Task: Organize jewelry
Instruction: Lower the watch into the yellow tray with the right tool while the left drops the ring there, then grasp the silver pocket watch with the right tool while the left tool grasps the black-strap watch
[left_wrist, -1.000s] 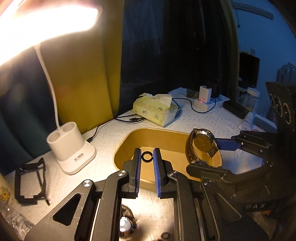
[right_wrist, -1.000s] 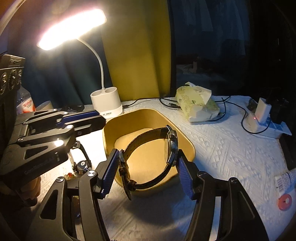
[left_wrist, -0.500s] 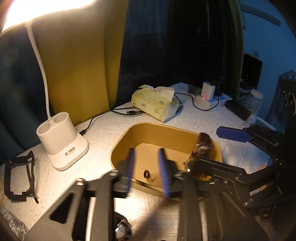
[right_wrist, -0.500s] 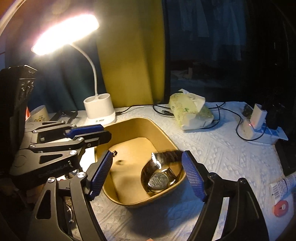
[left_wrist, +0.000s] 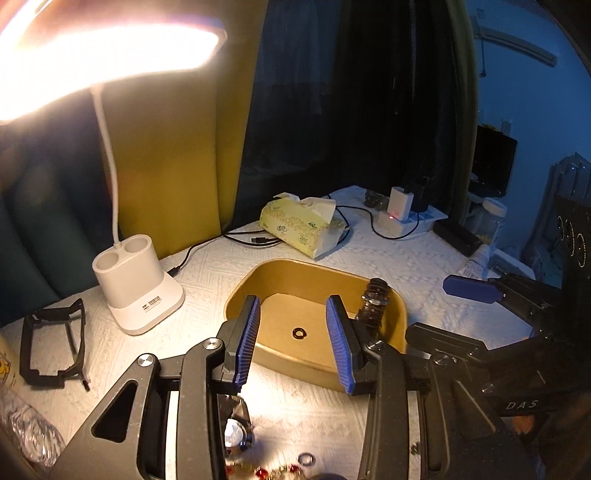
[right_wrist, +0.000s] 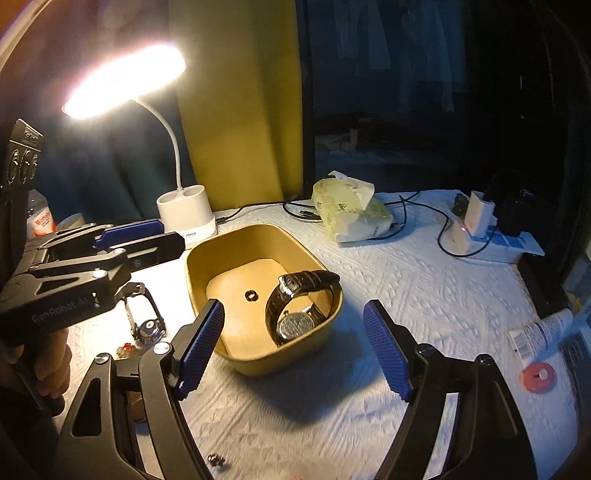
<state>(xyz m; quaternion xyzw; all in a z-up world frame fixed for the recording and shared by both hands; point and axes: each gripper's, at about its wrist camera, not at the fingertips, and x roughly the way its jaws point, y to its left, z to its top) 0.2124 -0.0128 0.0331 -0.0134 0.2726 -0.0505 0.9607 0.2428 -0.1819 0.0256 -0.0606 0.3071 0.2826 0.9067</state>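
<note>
Gold tray held ring and watch; your jaws gaped empty, silver watch lying nearest, under your left gripper.

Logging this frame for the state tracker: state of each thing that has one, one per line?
left tool: open, empty
right tool: open, empty
leather-strap watch: in the tray, leaning on its wall
ring: flat on the tray floor
gold tray: upright on the table
desk lamp: on
metal-band watch: on the table, outside the tray
</note>
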